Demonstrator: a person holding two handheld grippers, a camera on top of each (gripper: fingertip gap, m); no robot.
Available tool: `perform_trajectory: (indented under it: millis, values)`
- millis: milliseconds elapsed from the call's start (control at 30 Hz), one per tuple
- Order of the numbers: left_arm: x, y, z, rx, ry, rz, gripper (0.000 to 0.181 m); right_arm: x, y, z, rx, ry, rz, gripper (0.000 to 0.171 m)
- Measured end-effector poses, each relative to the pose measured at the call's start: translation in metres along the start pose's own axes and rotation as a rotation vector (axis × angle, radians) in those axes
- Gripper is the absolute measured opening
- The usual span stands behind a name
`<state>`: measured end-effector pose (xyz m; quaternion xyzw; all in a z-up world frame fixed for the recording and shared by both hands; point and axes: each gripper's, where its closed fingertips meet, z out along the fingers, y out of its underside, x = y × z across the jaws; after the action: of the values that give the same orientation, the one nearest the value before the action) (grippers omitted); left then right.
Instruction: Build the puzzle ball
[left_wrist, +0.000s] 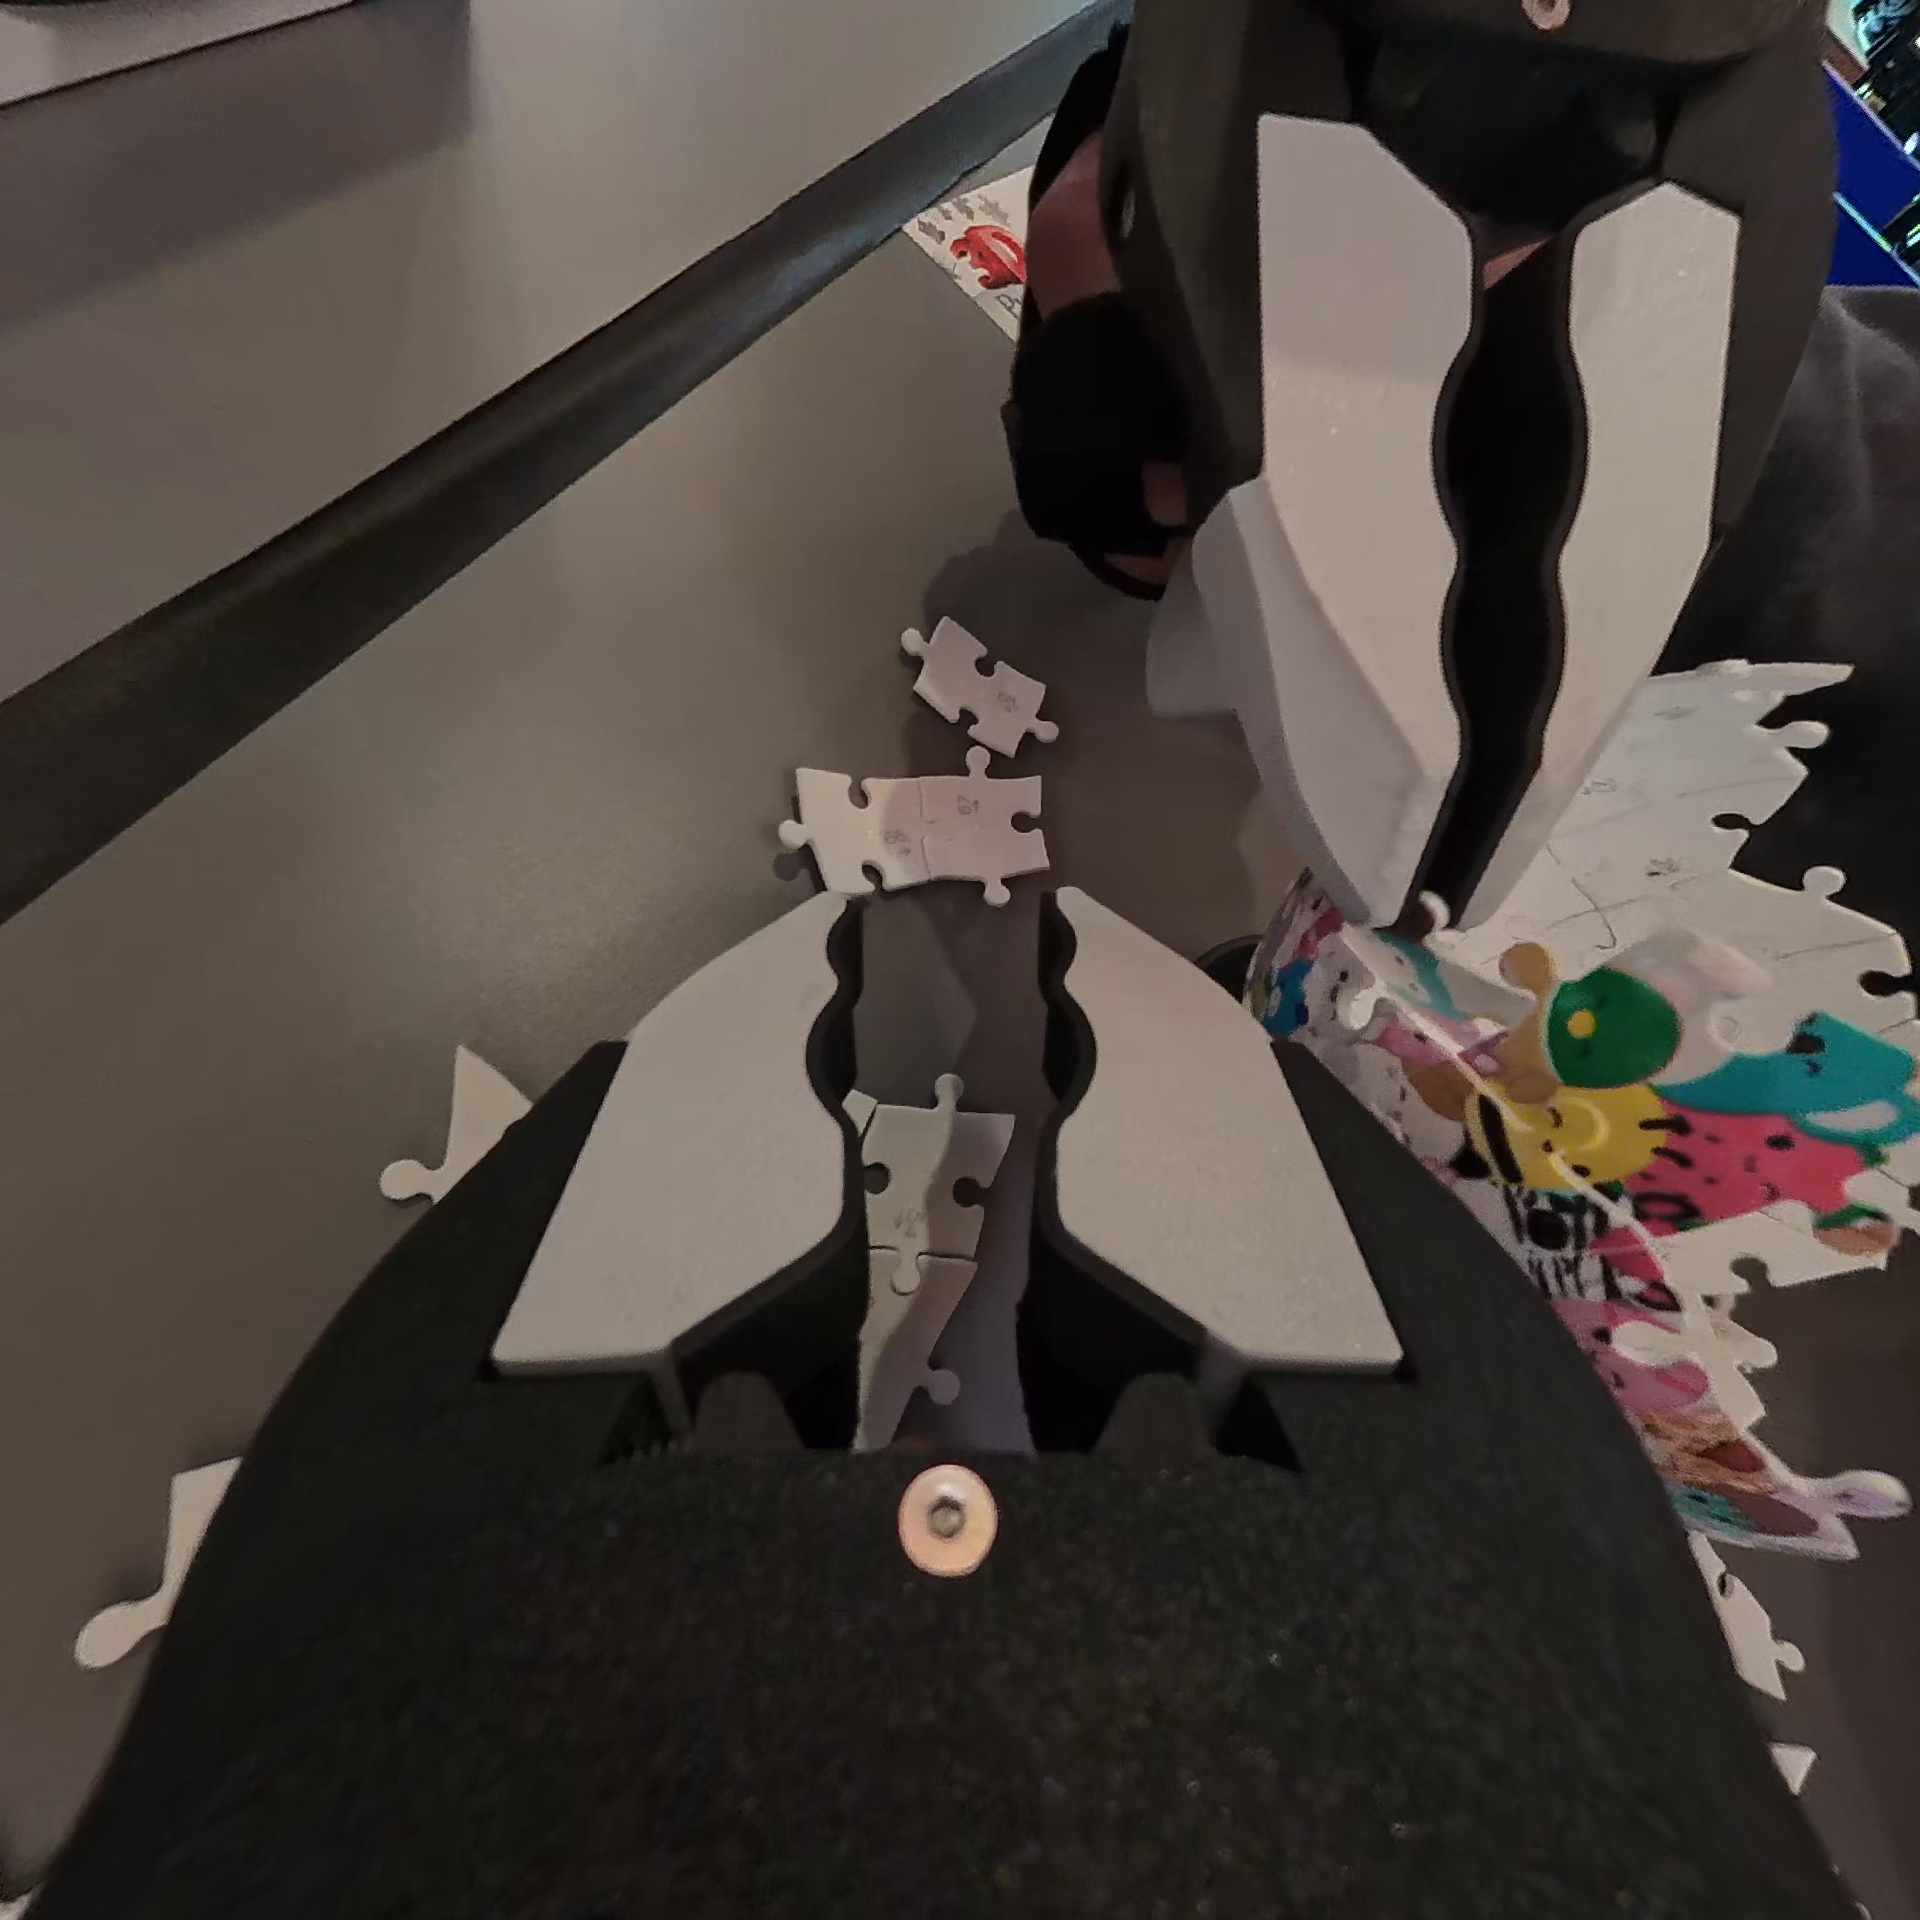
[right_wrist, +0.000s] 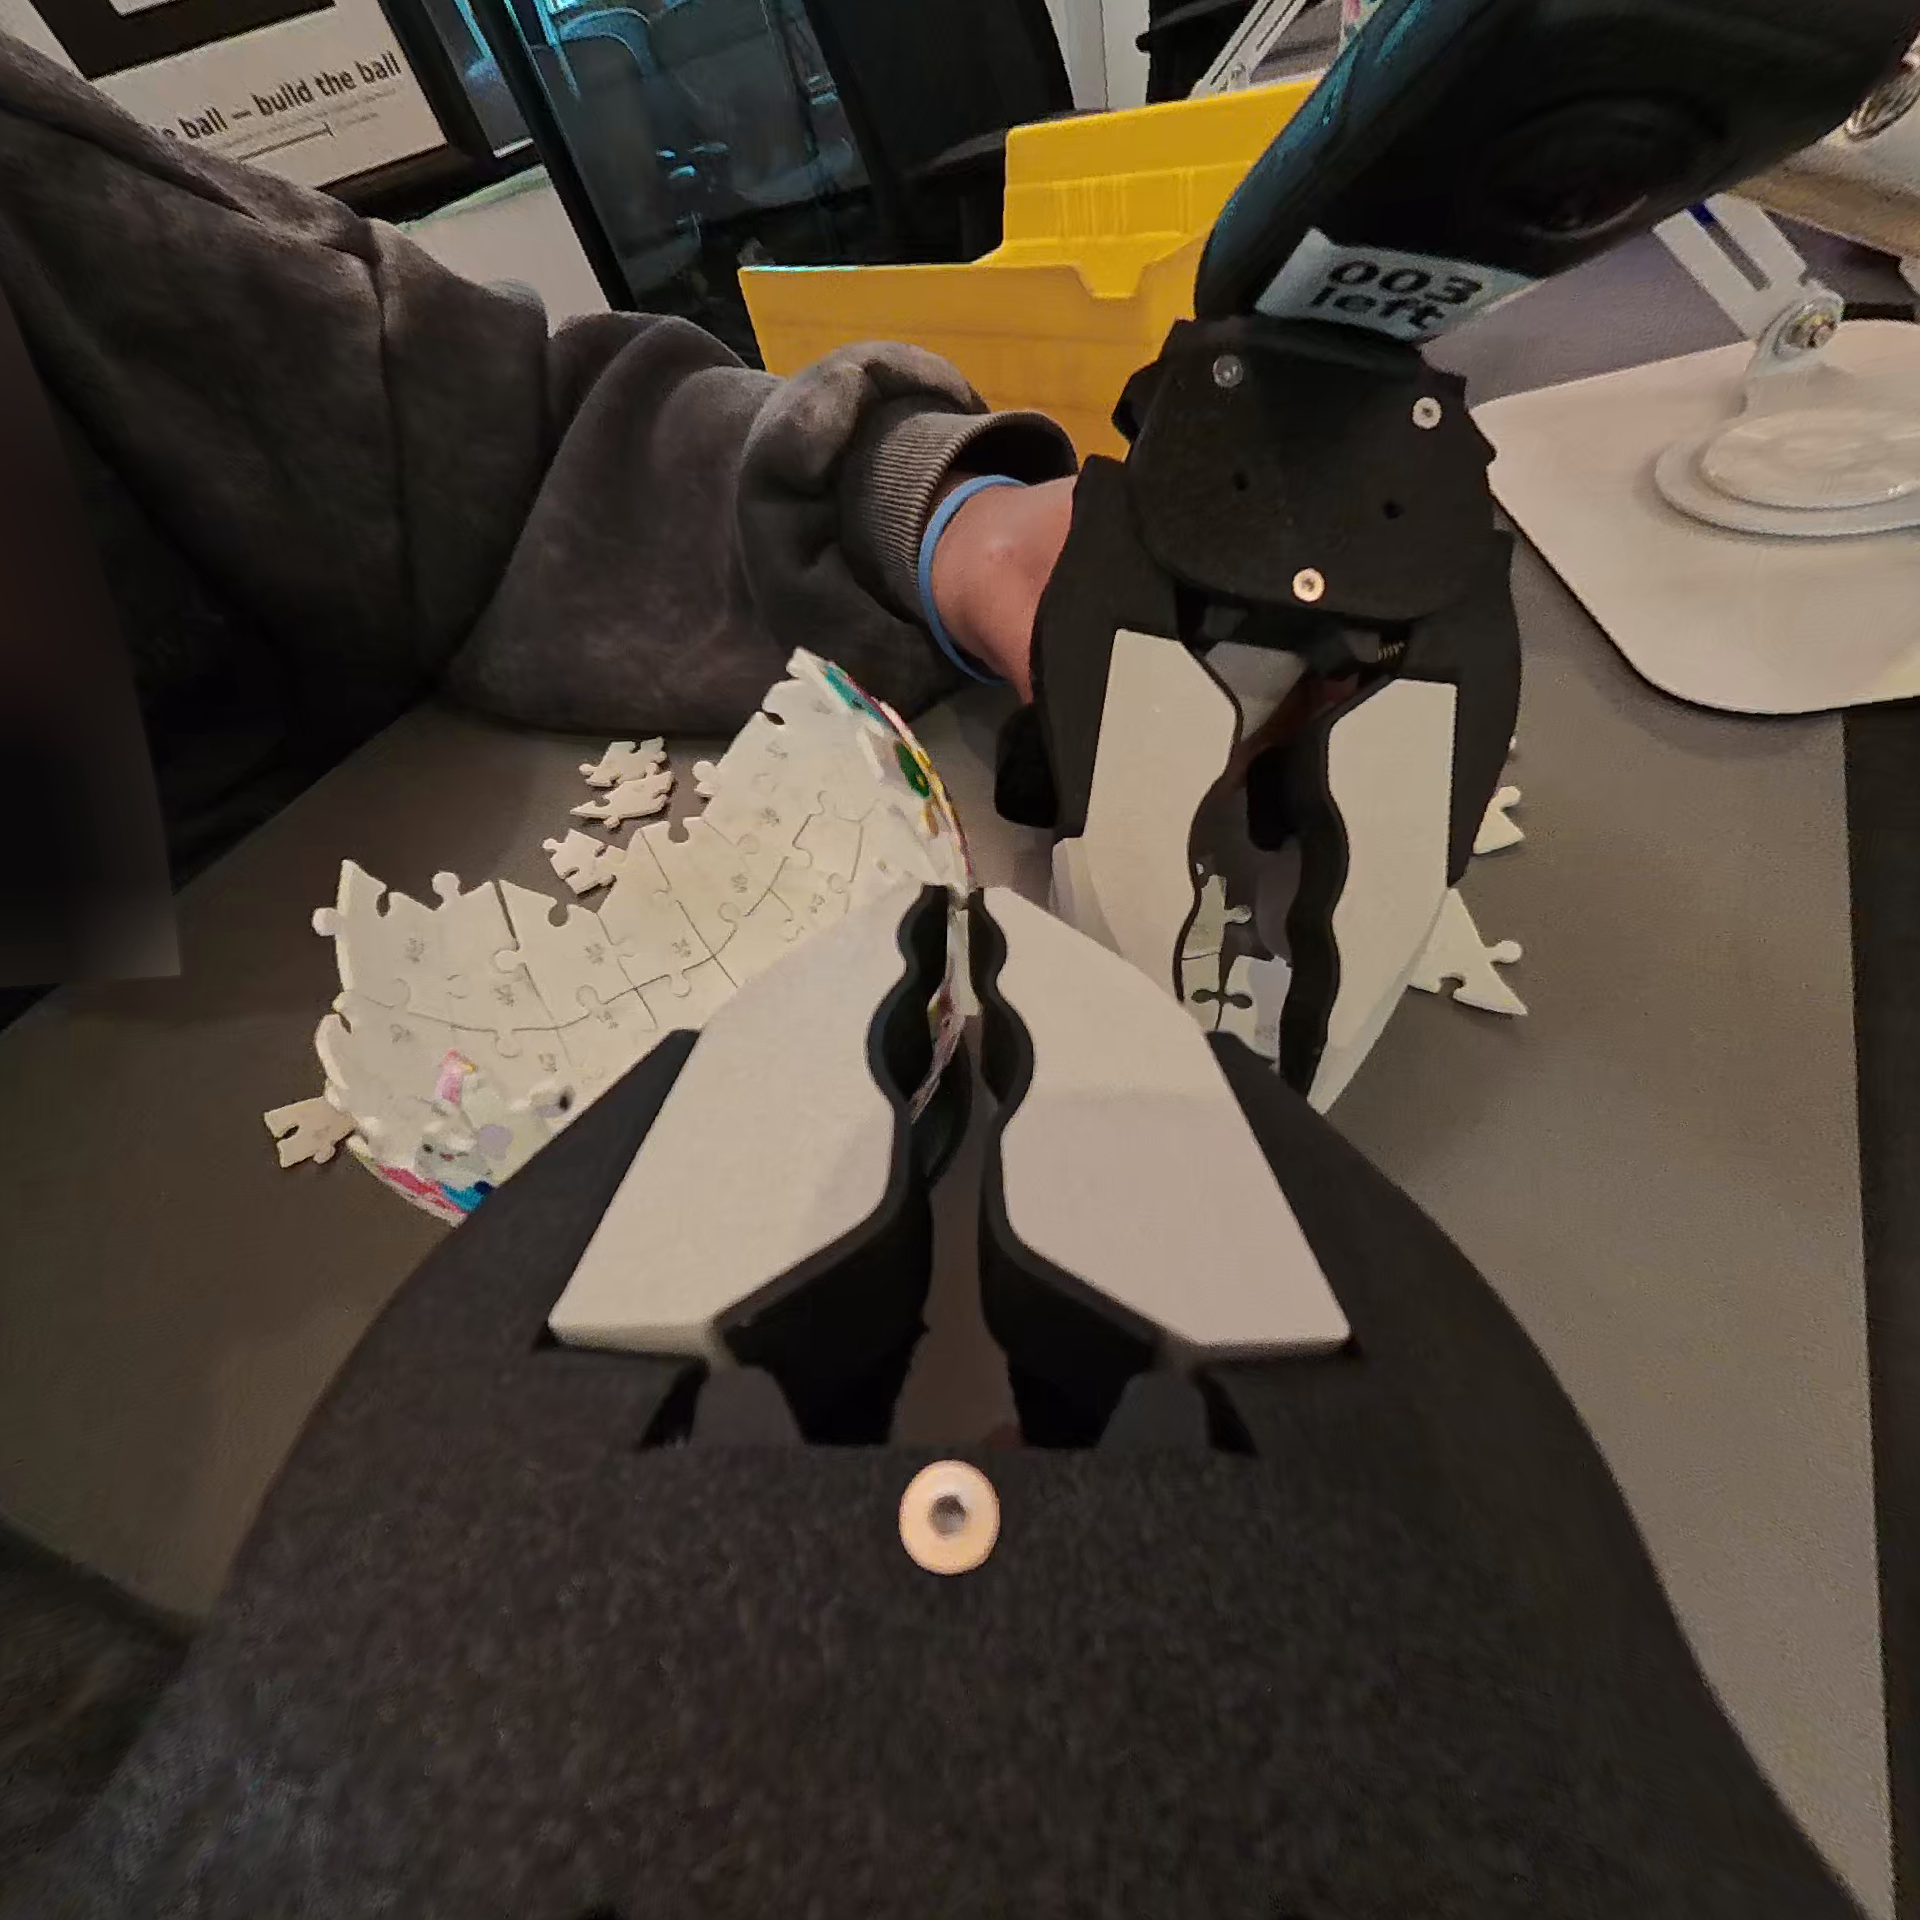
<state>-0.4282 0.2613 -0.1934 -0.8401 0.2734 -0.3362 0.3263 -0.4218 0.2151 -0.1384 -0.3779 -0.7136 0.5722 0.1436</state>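
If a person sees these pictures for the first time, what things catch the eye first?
The half-built puzzle ball, a curved shell with a colourful outside and a white inside, lies on the grey table. The right gripper pinches its rim. The left gripper stands open above loose white puzzle pieces.

puzzle ball (right_wrist: 644, 935): half-built curved shell, colourful outside | loose pieces (left_wrist: 925, 826): white-side-up on table

This looks like an office or lab workroom: a long grey surface (right_wrist: 1662, 1195) with a dark raised ledge (left_wrist: 416, 499), glass partitions (right_wrist: 665, 156) showing chairs beyond, a yellow plastic bin (right_wrist: 1039, 281), a white mat (right_wrist: 1683, 582) carrying a clear stand, and a framed printed sign (right_wrist: 239, 94) against the wall
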Motion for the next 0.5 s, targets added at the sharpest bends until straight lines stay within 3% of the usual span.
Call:
perform_trajectory:
  millis: [500]
  values:
    - [-0.003, -0.007, -0.008, 0.013, -0.022, -0.009, 0.03, 0.007, 0.0, 0.004, 0.043, 0.011, -0.058, 0.004]
